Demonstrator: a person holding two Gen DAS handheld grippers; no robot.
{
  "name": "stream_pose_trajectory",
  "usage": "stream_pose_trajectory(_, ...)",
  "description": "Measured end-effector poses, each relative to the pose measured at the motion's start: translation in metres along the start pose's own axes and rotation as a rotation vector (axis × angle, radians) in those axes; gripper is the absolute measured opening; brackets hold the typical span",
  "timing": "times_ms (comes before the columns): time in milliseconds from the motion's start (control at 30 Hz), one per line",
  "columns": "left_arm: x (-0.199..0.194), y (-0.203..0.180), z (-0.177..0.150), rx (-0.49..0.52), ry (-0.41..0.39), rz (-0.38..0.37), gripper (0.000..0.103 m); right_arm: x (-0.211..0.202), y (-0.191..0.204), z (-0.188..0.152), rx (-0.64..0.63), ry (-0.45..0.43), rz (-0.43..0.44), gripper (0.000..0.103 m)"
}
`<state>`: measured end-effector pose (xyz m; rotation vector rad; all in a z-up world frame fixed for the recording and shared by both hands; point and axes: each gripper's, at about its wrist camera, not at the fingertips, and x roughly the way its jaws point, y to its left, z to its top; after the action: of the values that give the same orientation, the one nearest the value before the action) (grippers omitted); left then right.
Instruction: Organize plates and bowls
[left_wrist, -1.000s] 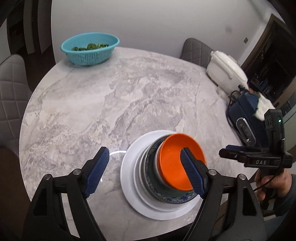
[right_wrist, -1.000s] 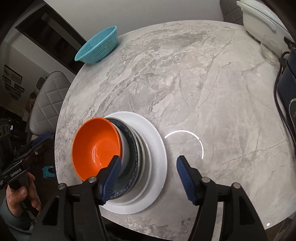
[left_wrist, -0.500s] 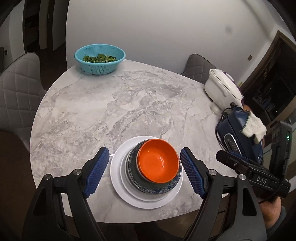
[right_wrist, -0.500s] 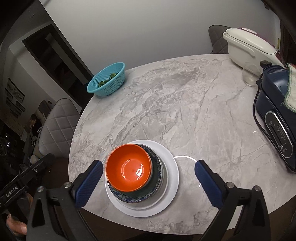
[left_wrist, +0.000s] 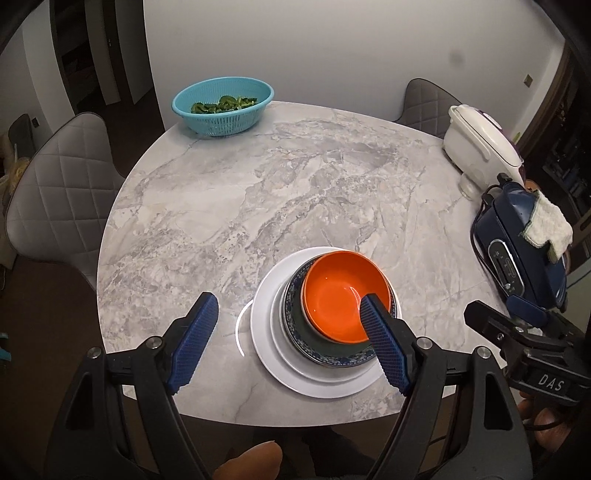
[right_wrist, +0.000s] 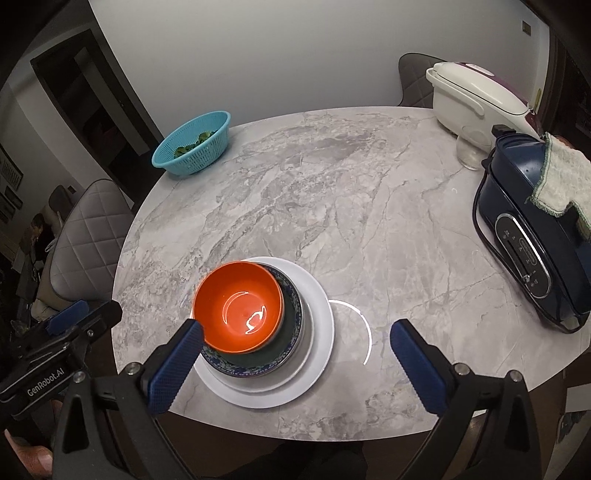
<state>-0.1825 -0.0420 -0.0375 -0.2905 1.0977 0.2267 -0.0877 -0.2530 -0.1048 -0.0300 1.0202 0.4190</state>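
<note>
Both grippers pulled back; glossy orange bowl (left_wrist: 341, 293) tops round plate stack (left_wrist: 266, 332).

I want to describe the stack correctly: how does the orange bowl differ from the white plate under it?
The orange bowl is deep with high walls; the white plate is flat. The bowl is smaller across, the plate the widest piece. The bowl sits on top of the stack, off-centre toward the left gripper's side; the plate lies at the bottom on the table. Both are round, plain-coloured and empty of food.
</note>
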Motion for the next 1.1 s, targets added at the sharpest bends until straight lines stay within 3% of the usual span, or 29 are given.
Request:
stream_pose_trajectory(500,0.000,-0.028,-0.001,-0.009,0.048,0.088,0.078,-0.009,-0.010,0.005,-0.098,-0.011,-0.043,0.103)
stream_pose_trajectory(1100,0.011,-0.022,0.006,0.014,0.061,0.092,0.078,-0.008,-0.002,0.006,-0.118,-0.016,-0.059,0.103)
